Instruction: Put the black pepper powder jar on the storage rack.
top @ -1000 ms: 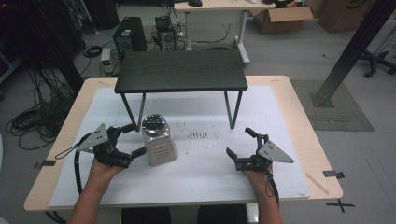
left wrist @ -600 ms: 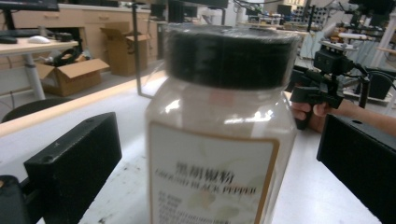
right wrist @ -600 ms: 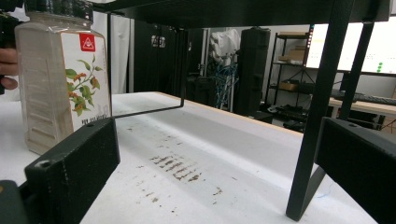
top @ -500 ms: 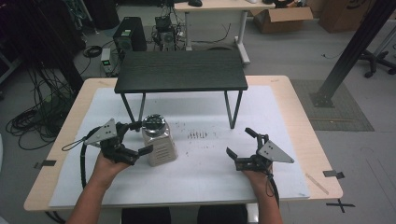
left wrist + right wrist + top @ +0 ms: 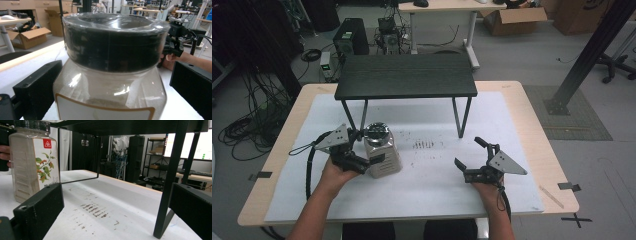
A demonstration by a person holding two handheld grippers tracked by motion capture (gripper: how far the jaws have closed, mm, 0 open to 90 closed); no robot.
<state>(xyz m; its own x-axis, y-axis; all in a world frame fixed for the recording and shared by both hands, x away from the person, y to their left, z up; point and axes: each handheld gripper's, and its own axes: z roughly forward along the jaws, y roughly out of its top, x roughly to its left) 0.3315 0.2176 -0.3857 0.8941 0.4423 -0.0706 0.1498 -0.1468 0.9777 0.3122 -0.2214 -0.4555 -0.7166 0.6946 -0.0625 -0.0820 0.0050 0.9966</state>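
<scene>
The left tool (image 5: 362,150) has its jaws apart around the clear plastic jar with a black lid (image 5: 382,150), at nine o'clock on the white worktop (image 5: 432,190). The right tool (image 5: 472,159), jaws apart and empty, rests at four o'clock, facing the black metal stand (image 5: 407,76).

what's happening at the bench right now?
A person works two hand-held grippers at a white-covered table. The left gripper is around a clear plastic jar with a black lid, jaws open on either side of it and not visibly clamped. The jar stands upright just in front of a small black metal-legged shelf. The right gripper rests open on the table, holding nothing, well apart from the jar. Dark scuff marks lie between them.
</scene>
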